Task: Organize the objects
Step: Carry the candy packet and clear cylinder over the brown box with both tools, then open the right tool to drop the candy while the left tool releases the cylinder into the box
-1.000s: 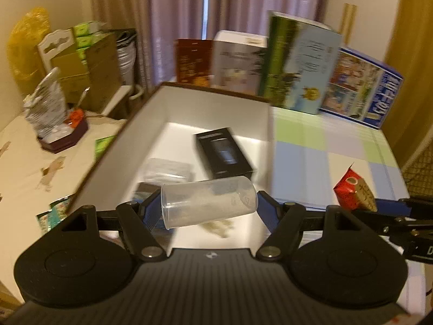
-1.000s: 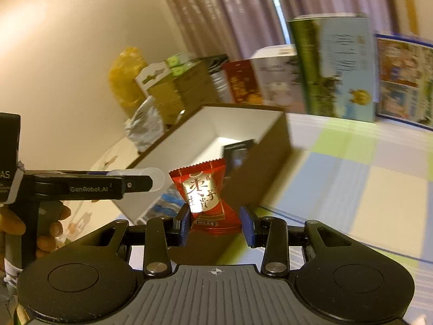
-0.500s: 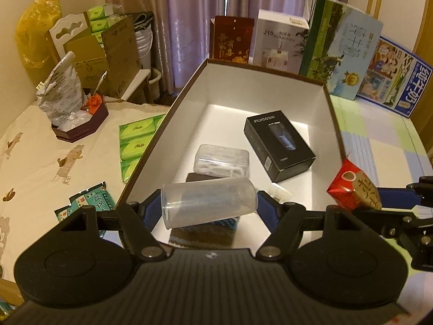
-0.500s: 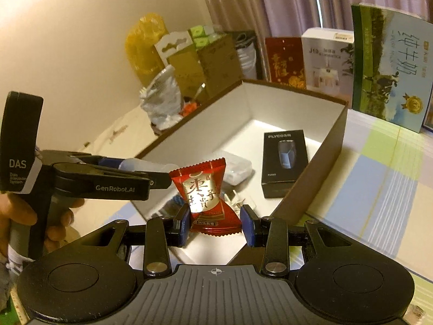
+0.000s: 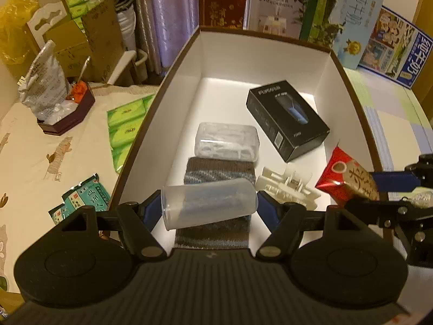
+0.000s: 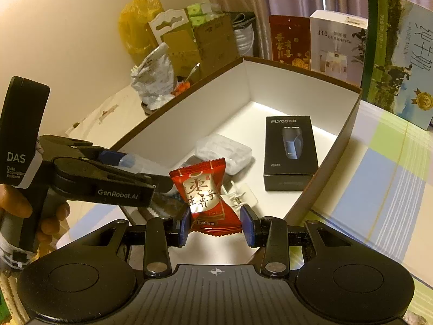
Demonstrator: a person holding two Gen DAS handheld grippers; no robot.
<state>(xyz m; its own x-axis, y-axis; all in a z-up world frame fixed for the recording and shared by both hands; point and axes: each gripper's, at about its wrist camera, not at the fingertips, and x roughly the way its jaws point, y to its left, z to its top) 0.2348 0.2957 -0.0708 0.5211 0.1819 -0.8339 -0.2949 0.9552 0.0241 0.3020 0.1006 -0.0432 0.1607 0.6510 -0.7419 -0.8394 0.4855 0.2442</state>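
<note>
My left gripper point(image 5: 209, 207) is shut on a clear plastic cup point(image 5: 208, 205), held sideways above the near end of the white-lined open box point(image 5: 270, 51). My right gripper point(image 6: 215, 226) is shut on a red snack packet point(image 6: 207, 192), also above the box's near end; the packet also shows in the left wrist view point(image 5: 345, 180). In the box lie a black shaver box point(image 5: 286, 119), a clear plastic case point(image 5: 227, 142), a grey knitted cloth point(image 5: 216, 169) and a white plastic clip point(image 5: 288, 187). The left gripper point(image 6: 159, 181) sits just left of the packet.
Tall cartons and a humidifier box point(image 5: 273, 8) stand behind the box. Green tissue packs point(image 5: 127, 124), teal sachets point(image 5: 81, 200) and a dark tray with a foil bag point(image 5: 65, 108) lie on the left table. A checked cloth point(image 6: 384, 189) covers the table to the right.
Both grippers have moved forward and higher over the box, each still holding its object. More of the box's inside shows, with the cloth and clip now in view.
</note>
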